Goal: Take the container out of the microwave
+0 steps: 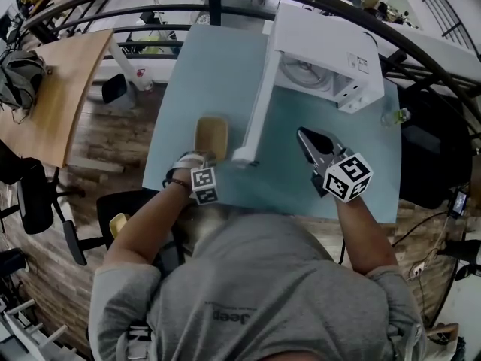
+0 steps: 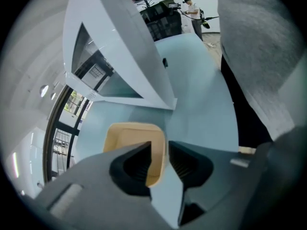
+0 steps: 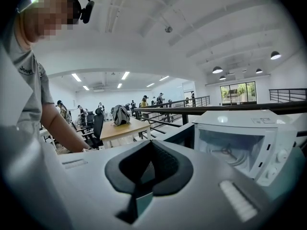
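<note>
A tan rectangular container (image 1: 211, 134) (image 2: 129, 138) sits on the light blue table (image 1: 218, 66), left of the open microwave door (image 1: 255, 111) (image 2: 124, 56). My left gripper (image 1: 204, 160) (image 2: 157, 150) holds its near rim, one jaw inside the wall and one outside, shut on it. The white microwave (image 1: 323, 59) (image 3: 240, 143) stands at the back right, and its lit cavity shows only the turntable. Raised over the table in front of the microwave, my right gripper (image 1: 307, 135) (image 3: 152, 145) is shut with nothing in it.
The open door juts toward me between the two grippers. A small clear bottle (image 1: 396, 116) stands by the table's right edge. A wooden desk (image 1: 60, 89) and office chairs (image 1: 34, 194) are at the left, and a black railing (image 1: 150, 10) runs behind the table.
</note>
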The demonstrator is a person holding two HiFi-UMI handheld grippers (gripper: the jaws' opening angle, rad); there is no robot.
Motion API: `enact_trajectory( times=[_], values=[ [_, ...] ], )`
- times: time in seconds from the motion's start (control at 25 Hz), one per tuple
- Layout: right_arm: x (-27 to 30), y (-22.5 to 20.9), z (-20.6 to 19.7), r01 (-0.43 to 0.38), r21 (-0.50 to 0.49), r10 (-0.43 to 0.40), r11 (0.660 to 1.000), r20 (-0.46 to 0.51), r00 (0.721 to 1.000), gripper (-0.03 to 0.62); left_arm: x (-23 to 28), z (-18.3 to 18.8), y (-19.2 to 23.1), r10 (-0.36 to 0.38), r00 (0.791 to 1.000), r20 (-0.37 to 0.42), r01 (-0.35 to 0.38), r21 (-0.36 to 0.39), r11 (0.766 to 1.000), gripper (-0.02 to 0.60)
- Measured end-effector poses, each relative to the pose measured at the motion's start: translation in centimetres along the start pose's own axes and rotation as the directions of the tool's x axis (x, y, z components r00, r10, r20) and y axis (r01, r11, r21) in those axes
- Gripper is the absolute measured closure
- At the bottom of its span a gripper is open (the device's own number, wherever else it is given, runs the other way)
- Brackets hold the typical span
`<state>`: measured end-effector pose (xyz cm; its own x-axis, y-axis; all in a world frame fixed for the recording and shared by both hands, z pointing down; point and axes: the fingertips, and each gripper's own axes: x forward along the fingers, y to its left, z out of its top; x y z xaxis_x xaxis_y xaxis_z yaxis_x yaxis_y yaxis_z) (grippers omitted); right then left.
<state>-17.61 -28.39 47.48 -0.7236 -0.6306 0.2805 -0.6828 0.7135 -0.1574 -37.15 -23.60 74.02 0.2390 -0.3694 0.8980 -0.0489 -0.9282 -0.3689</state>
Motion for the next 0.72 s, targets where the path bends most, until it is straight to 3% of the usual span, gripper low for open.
enact_trajectory(
  times=[0.16,0.48,0.72],
  values=[
    [-0.4,-0.2,0.2,0.001,0.003,-0.001,1.000,0.008,1.000,0.591,-1.0,0.5,0.3,0.009,0.999,0.030,-0.008,-0.042,0.999,0.451],
    [-1.0,-0.3,0.5,-0.004,0.007,0.004,1.000,0.018,1.000,0.591,-2.6,1.0,0.3,0.022,0.999,0.039,-0.020,-0.061,0.998,0.463],
    [-1.4,0.2,0.5,-0.014,0.006,0.014,1.000,0.029,0.999,0.591,-4.4,2.8,-0.2,0.029,0.995,0.099,-0.018,-0.108,0.994,0.495]
  ],
)
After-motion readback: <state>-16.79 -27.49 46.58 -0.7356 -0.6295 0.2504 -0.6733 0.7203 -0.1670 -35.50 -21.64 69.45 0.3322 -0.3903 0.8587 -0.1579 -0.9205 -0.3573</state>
